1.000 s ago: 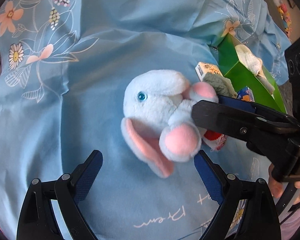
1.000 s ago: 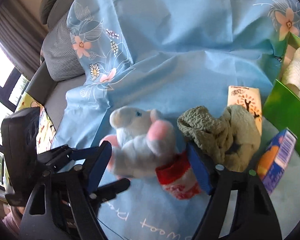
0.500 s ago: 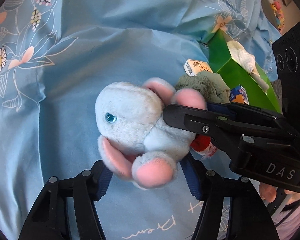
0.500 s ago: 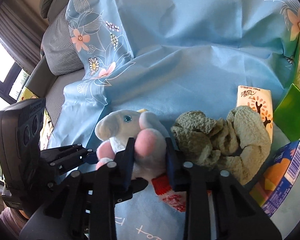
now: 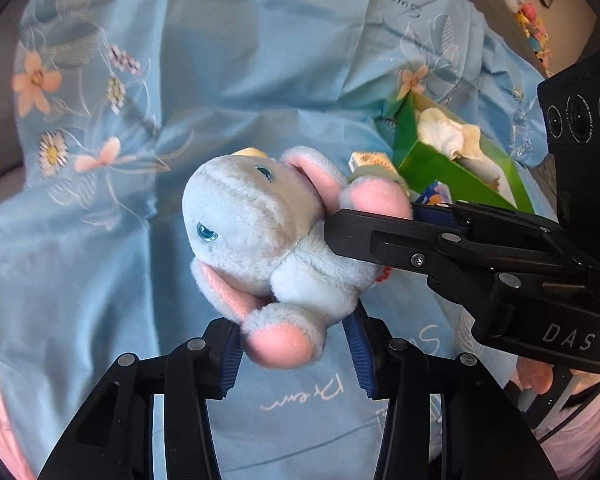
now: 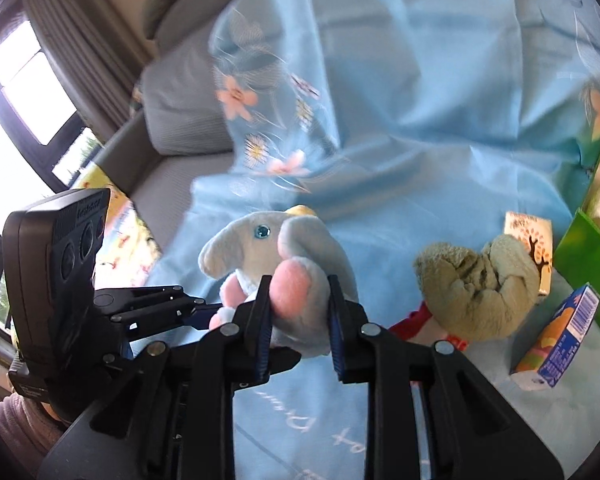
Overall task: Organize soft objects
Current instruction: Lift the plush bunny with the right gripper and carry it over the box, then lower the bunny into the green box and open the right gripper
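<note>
The plush elephant [image 5: 268, 248] is clamped by both the left gripper [image 5: 292, 354] and the right gripper [image 6: 298, 320]. Opposed pulling by the 2 tools could tear a seam.

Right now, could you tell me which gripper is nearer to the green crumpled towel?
Right. The right gripper, clamping the plush elephant, sits just left of the green towel; the left gripper is farther left, beyond the elephant.
</note>
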The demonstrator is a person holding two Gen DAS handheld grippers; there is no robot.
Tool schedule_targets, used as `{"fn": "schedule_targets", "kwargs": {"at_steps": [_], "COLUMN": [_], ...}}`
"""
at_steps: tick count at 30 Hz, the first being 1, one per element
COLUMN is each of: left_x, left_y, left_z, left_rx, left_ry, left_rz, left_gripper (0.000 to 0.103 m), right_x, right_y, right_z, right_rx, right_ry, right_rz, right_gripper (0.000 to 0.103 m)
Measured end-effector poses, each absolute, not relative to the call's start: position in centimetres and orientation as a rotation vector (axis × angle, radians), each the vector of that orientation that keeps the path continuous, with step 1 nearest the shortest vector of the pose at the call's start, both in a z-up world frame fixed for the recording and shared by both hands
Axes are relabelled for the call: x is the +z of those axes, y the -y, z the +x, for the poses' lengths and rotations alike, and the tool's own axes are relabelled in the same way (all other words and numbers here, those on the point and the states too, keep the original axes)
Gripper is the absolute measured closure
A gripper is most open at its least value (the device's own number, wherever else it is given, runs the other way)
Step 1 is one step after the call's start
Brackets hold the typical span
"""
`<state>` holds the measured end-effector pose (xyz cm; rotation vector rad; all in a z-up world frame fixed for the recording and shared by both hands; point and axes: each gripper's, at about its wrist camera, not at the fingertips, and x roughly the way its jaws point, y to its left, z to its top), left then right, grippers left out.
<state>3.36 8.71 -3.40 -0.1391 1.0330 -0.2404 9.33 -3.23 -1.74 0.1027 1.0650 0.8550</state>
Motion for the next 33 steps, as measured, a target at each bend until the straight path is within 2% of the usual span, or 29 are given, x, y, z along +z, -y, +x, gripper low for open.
{"fn": "schedule_targets", "kwargs": {"at_steps": [8, 15, 23, 33], "left_x": [2.3, 5.3, 4.9, 1.4], "left_y": [-6.8, 0.2, 10.7, 20.6], "left_z": [2.6, 5.5, 10.9, 15.9], "left_rx": [-0.233, -0.330, -0.508, -0.622], "left_ry": [-0.950, -0.908, -0.949, -1.067], "left_rz": [-0.044, 0.029, 0.072, 0.144], "left_gripper": [0.056, 0.056, 0.056, 0.056], "right_x": [4.0, 7.1, 7.6, 3.6], "right_y": [4.7, 11.2, 21.9, 32.5], "right_z": [8.0, 9.2, 11.6, 13.8], "right_rx": [0.891, 0.791, 0.590, 0.390], "right_ry": [-0.913, -0.816, -0.785, -0.830], "right_rz": [0.135, 0.171, 0.198, 0.312], "right_gripper": [0.080, 0.079, 0.079, 0.079]}}
